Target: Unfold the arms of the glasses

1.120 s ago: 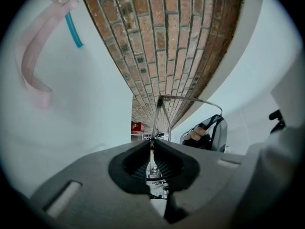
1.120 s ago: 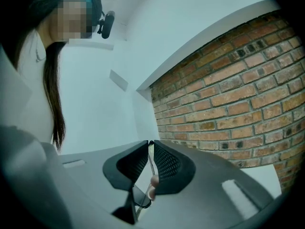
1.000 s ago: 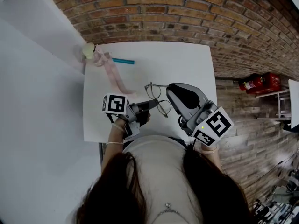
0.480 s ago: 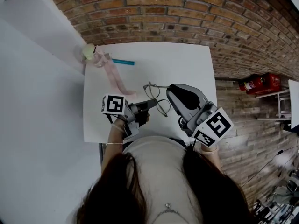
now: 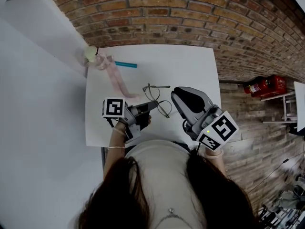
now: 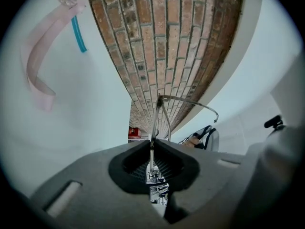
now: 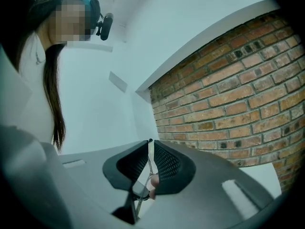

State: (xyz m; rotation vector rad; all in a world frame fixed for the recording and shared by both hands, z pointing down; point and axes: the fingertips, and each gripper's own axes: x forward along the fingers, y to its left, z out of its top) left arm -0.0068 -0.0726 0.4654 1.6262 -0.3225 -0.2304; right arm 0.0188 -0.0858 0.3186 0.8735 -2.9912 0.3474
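Thin wire-framed glasses (image 5: 164, 108) hang over the near part of the white table (image 5: 190, 66), between both grippers. My left gripper (image 5: 153, 104) is shut on the frame; in the left gripper view the wire (image 6: 159, 109) rises out of the closed jaws (image 6: 152, 144) and one arm curves off to the right. My right gripper (image 5: 174, 95) sits just right of the lenses. Its own view shows the jaws (image 7: 150, 147) shut on a thin wire piece of the glasses (image 7: 149, 159), with nose pads behind. One arm (image 5: 157, 87) points across the table, away from me.
A pink ribbon (image 5: 116, 78), a teal pen (image 5: 125, 63) and a small pale round object (image 5: 90, 52) lie at the table's far left corner. A brick wall (image 5: 190, 13) backs the table. Red items (image 5: 267, 85) sit on the floor at right.
The glasses and my left gripper have shifted slightly left, and the upper arm now reaches further left and looks longer. The right gripper has barely moved.
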